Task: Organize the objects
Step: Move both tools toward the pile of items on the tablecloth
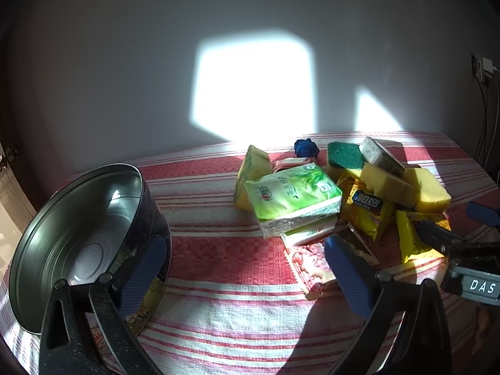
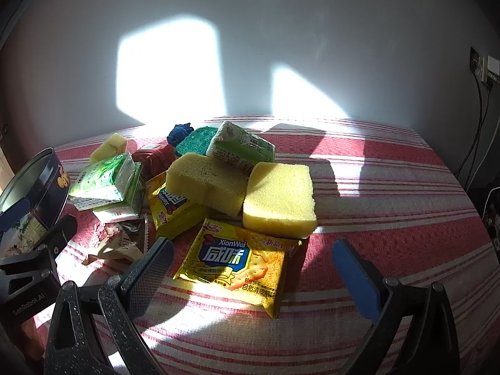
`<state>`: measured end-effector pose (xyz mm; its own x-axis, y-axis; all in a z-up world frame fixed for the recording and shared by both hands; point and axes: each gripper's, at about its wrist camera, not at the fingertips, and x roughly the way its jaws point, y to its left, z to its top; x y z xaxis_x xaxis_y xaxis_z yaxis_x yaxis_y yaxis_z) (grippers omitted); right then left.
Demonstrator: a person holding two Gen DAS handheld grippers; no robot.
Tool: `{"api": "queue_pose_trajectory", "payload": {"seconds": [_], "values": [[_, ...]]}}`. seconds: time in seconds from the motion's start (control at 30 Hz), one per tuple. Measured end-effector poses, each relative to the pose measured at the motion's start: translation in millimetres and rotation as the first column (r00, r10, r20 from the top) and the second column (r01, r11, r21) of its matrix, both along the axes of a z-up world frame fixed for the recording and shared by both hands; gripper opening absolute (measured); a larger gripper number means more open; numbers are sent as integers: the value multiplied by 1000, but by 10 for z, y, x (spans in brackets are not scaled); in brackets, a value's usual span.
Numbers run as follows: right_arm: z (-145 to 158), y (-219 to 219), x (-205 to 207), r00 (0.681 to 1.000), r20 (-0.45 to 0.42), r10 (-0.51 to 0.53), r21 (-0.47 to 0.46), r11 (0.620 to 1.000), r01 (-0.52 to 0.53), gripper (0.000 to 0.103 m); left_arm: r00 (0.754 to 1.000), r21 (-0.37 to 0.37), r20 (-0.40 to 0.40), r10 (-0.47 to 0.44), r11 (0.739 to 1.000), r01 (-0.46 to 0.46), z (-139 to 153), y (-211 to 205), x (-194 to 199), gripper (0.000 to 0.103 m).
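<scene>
A: Left wrist view: status?
B: Left gripper [image 1: 247,268] spread wide, empty, beside the round empty metal tin [image 1: 78,237]; heap well right

A: Right wrist view?
B: Right gripper [image 2: 253,268] wide, empty, straddling the yellow foil cracker packet [image 2: 234,265] on the red-striped cloth [image 2: 390,206]. Step: first pickup, likely. Next: lower, close

Yellow sponges [image 2: 278,197], green tissue packs [image 1: 293,197], yellow cracker packets [image 2: 237,265] heaped on striped cloth; empty round tin [image 1: 78,240] apart, left.

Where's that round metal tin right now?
The round tin sits at the table's left edge, tilted with its open mouth showing, left of the pile; the left tongs have one finger against its wall.
</scene>
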<state>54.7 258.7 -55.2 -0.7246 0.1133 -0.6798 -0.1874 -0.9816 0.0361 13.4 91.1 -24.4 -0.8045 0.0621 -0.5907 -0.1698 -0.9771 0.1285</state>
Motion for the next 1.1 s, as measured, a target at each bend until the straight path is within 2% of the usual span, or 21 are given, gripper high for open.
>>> {"api": "queue_pose_trajectory", "payload": {"seconds": [0.27, 0.53, 0.73, 1.1], "values": [[-6, 12, -30, 1000, 2, -6, -15, 1000, 6, 102, 1000, 5, -4, -7, 1000, 7, 9, -16, -4, 103], [81, 45, 78, 997, -67, -31, -19, 999, 30, 102, 1000, 17, -12, -7, 1000, 7, 22, -35, -7, 103], [155, 140, 168, 987, -134, -87, -38, 996, 83, 102, 1000, 14, -12, -5, 1000, 5, 23, -28, 17, 103], [260, 256, 185, 973, -199, -116, 17, 992, 122, 102, 1000, 34, 7, 18, 999, -19, 4, -48, -46, 103]]}}
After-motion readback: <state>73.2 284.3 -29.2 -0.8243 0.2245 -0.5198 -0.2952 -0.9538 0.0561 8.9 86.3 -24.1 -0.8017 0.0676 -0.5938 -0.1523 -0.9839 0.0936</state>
